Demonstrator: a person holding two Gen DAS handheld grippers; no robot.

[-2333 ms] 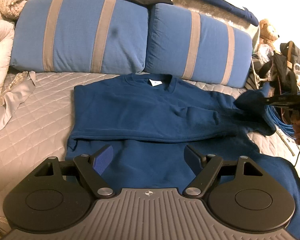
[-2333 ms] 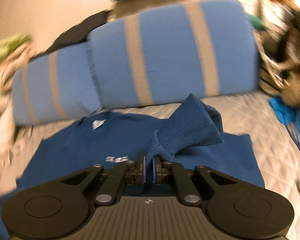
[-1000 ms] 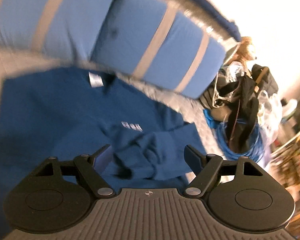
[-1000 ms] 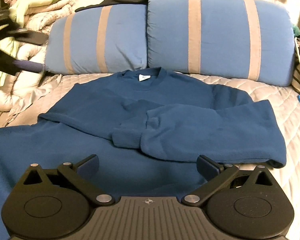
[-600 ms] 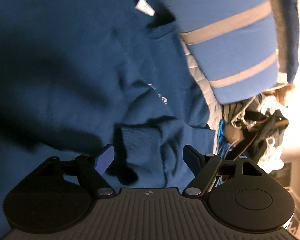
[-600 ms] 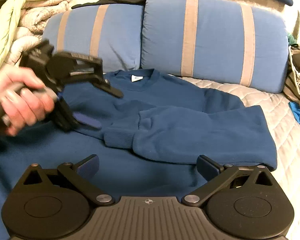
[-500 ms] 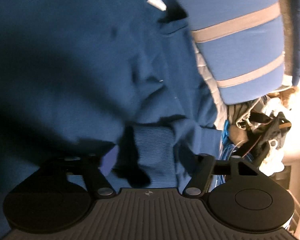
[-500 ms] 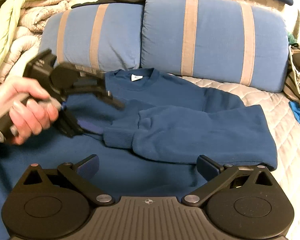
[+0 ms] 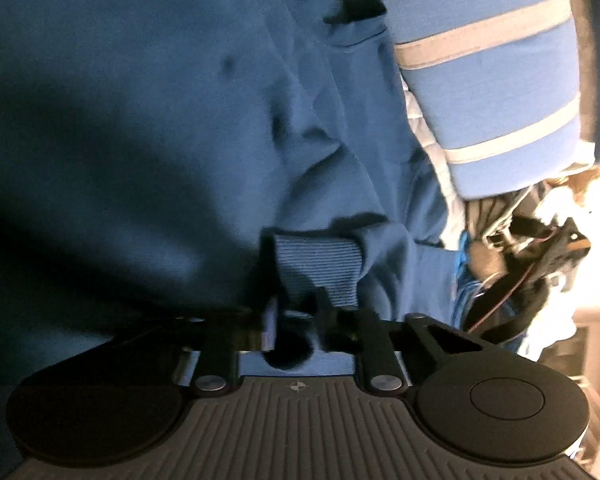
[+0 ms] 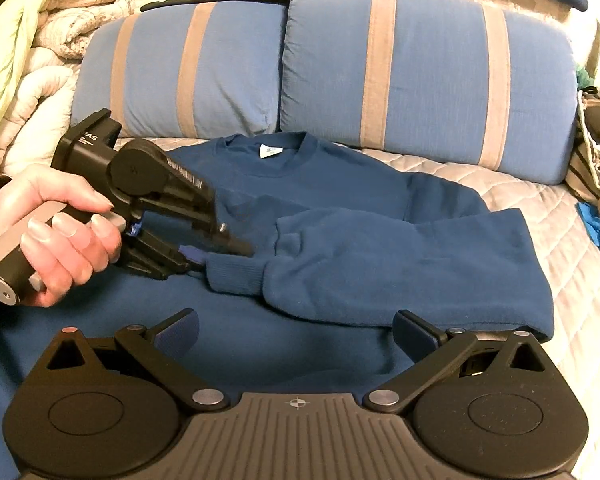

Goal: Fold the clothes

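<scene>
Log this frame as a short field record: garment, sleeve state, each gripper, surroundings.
garment: navy sweatshirt, lying flat on the quilted bed, collar toward the pillows
sleeve state: one sleeve folded across the chest, its ribbed cuff pointing to the left gripper
left gripper: closing on the ribbed cuff, fingers on either side of it
right gripper: open, holding nothing, over the lower body of the sweatshirt
surroundings: two blue striped pillows; piled blankets
</scene>
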